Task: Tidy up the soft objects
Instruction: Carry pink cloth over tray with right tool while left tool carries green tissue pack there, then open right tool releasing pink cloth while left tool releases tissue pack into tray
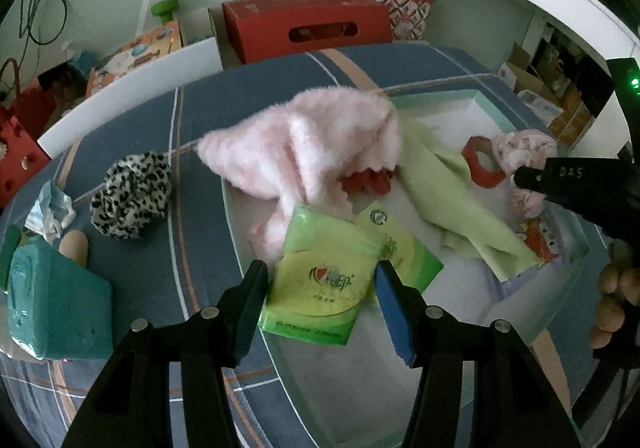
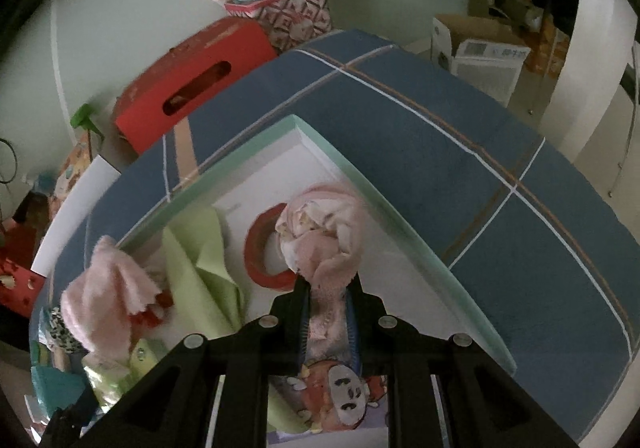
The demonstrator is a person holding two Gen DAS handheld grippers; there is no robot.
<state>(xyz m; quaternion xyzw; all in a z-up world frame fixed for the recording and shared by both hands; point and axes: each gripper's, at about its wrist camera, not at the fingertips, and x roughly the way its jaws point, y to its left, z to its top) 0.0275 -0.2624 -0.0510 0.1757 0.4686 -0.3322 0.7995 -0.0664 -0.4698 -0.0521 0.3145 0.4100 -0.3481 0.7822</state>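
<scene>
Pinching a green tissue pack [image 1: 320, 284] between its two blue pads, left claw [image 1: 320, 300] half spread, pack hanging over the near rim of the shallow white tray [image 1: 452, 280]. Clamped on a pale pink cloth bundle [image 2: 324, 240], right claw [image 2: 327, 308] pressed nearly together, bundle bulging past the fingertips above the tray's far corner, beside a red tape ring [image 2: 260, 248]. Seen only from the left wrist: leopard-print scrunchie [image 1: 132, 196] and teal box [image 1: 56, 300] on the blue plaid bed [image 1: 200, 288], outside the tray's left edge. Seen only from the right wrist: cartoon-printed cloth [image 2: 340, 396] under the claw. Shared by both: fluffy pink cloth [image 1: 308, 144] and green cloth [image 1: 448, 200].
</scene>
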